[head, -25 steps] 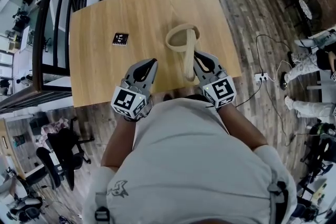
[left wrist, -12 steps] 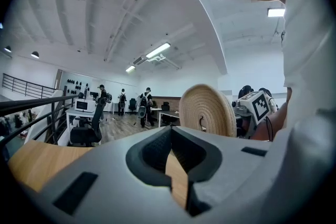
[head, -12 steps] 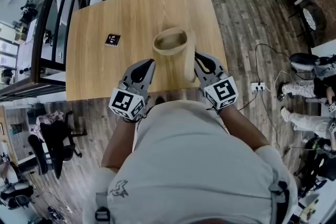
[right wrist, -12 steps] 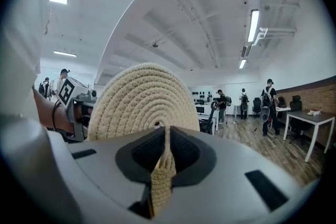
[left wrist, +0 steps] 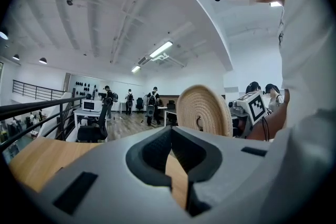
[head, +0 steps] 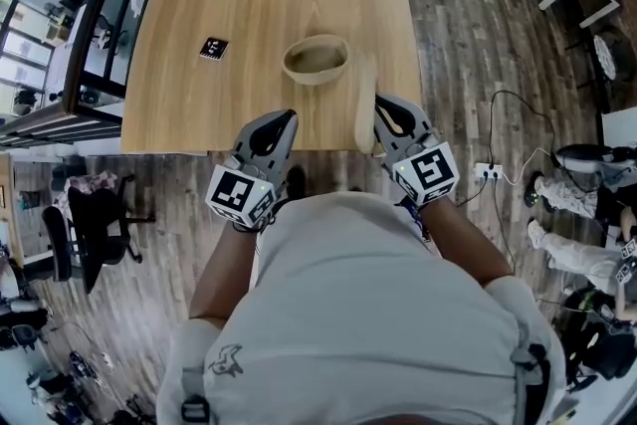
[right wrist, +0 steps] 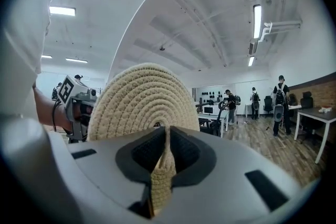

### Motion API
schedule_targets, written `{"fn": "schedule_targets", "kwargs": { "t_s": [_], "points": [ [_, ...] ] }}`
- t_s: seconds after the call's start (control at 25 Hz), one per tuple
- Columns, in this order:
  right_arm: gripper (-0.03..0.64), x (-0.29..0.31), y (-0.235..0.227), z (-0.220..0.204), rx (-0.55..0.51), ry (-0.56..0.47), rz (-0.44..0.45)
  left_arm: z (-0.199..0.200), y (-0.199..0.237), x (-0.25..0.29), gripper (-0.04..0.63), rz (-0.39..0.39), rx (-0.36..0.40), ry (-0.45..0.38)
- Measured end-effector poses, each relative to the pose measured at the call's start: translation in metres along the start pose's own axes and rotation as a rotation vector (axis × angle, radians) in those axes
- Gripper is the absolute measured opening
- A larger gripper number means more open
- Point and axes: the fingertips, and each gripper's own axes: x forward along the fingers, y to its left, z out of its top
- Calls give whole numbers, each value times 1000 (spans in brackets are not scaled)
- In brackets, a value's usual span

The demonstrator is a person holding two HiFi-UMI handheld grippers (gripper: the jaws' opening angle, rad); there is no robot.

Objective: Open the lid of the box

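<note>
Two grippers hang on the near side of the box [head: 317,80], and only one of them has anything in it. The right gripper [head: 382,105] has its jaws pinched down to a narrow gap on the rim of the lid [head: 363,106]. In the right gripper view we see the coiled rope edge squeezed between the pads, with the round disc standing up beyond them. The left gripper [head: 288,118] is fully closed on nothing, and it sits nearer to us than the box and a little to its left.

The box itself stands upright on the wooden table [head: 259,10] with its mouth uncovered. As far as we can see, it is empty. The lid is clear of the box, held on edge just to its right and towards us, not touching it. A small marker card [head: 213,48] lies flat, well apart to the left of the box.

We judge the opening itself done, since the lid is off and in the air. What remains is to put the lid somewhere. The next move calls for turning the lid flat, lowering it onto bare wood beside the box without knocking the wall, and then letting the jaws part.
</note>
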Motion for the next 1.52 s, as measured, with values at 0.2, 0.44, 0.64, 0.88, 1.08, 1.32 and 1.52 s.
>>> {"fn": "schedule_targets", "kwargs": {
  "t_s": [0.2,0.44,0.64,0.88,1.08,1.32,1.52],
  "points": [
    [37,-9,9,-1,3,-9,28,0,-14,-15,6,22,-3,15],
    [37,-14,39,6,10,-31,38,3,-13,-43,6,6,1,-1],
    [37,-20,68,11,12,-30,21,1,-21,-72,6,-57,-2,13],
    [37,-28,104,16,20,-28,-13,-1,-17,-117,6,-75,-18,3],
    [37,-35,136,17,8,-19,-31,-4,-13,-152,6,-82,-27,1],
    [37,-49,176,17,12,-16,-51,-10,-15,-189,6,-99,-35,-5],
    [37,-57,202,20,-5,-12,-63,-9,-17,-210,6,-123,-33,-17]
  ]
}}
